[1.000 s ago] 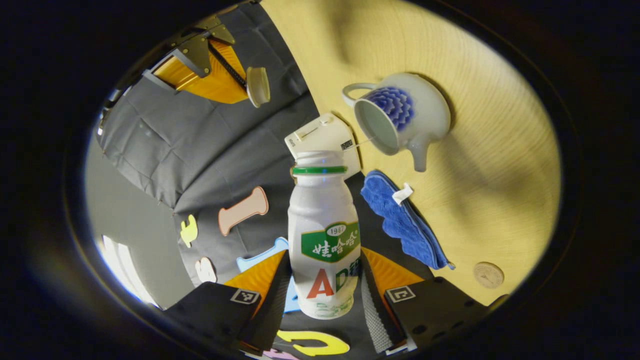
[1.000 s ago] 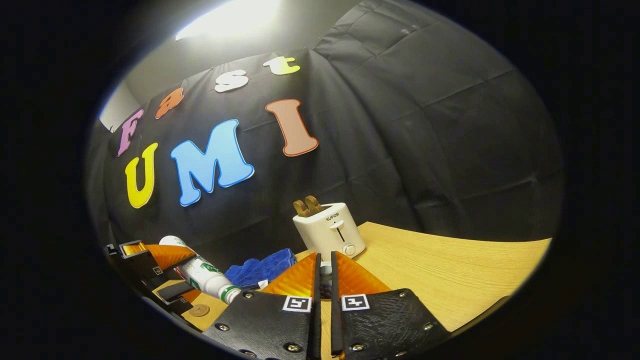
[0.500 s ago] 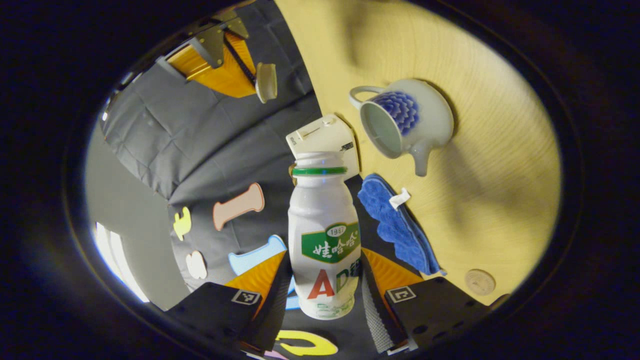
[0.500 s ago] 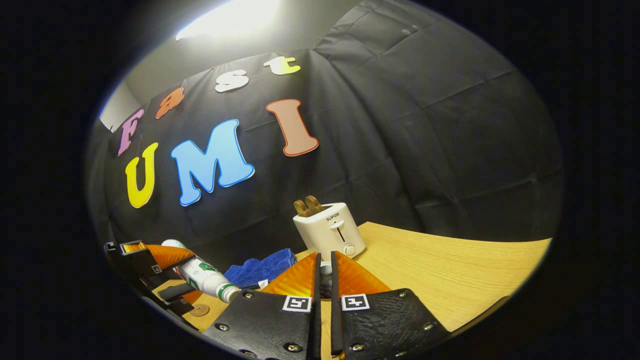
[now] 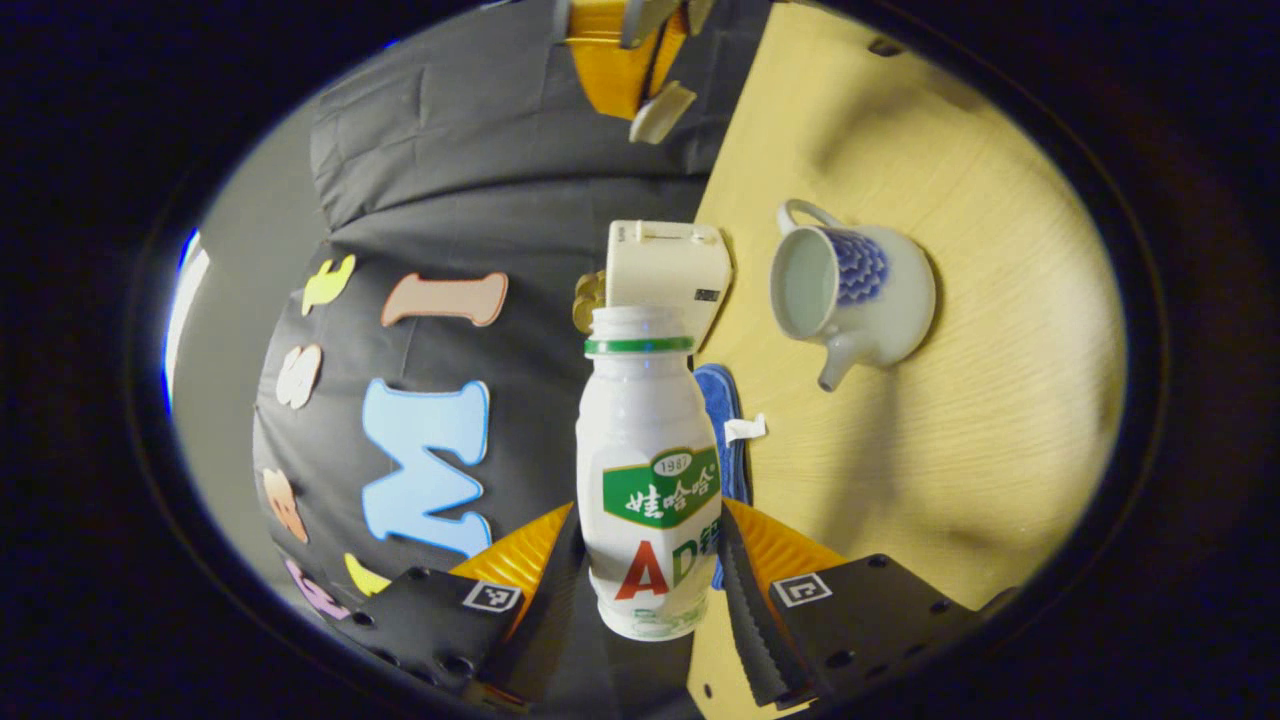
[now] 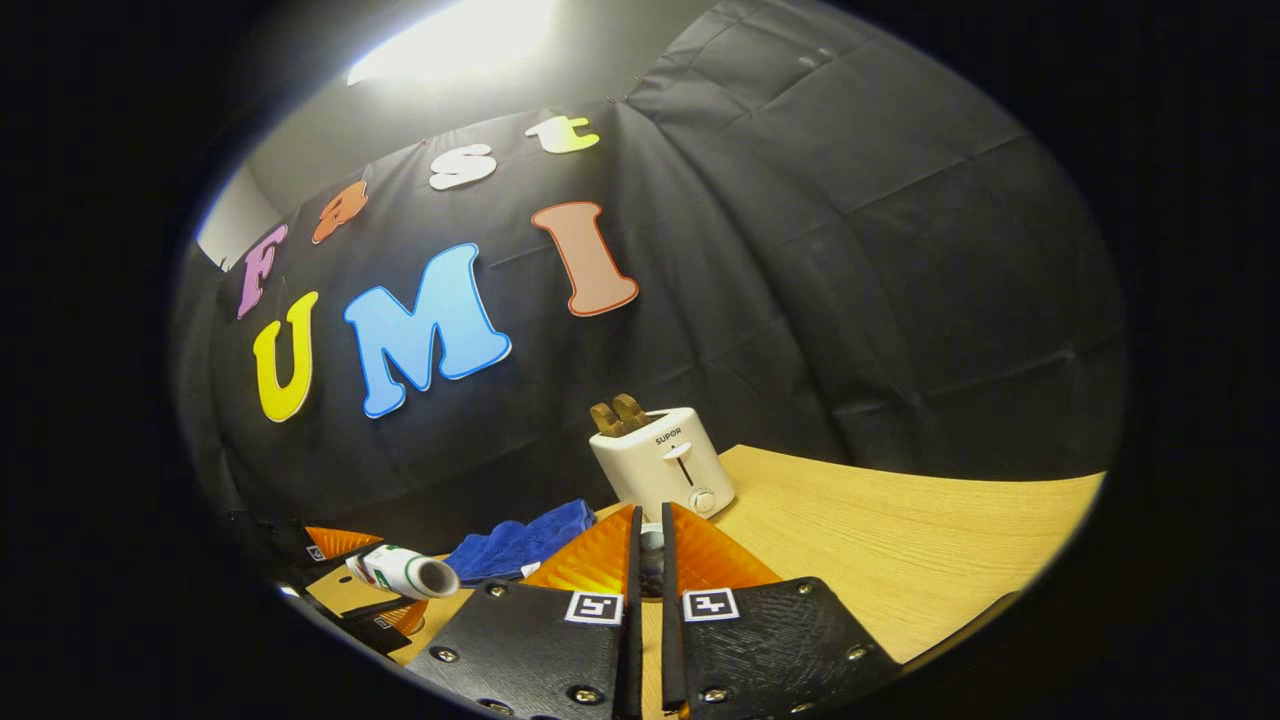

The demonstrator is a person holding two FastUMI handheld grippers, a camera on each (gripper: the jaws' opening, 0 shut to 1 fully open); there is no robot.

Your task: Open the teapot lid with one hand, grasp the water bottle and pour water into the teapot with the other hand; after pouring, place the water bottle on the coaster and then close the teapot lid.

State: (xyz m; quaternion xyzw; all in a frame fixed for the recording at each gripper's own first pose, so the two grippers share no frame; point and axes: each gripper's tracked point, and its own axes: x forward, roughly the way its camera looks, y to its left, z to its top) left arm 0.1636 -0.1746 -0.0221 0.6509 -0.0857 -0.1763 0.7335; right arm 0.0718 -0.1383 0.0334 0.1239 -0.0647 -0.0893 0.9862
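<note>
Fingers of the left gripper clamp the water bottle low on its body, one on each side; its mouth is uncapped. In the right gripper view the bottle lies tipped on its side, mouth toward the camera. The right gripper has its fingers nearly together, pinching the teapot lid's knob between them; from the left gripper view the lid hangs off the table. The teapot stands open on the wooden table, beside a white toaster and a blue cloth.
</note>
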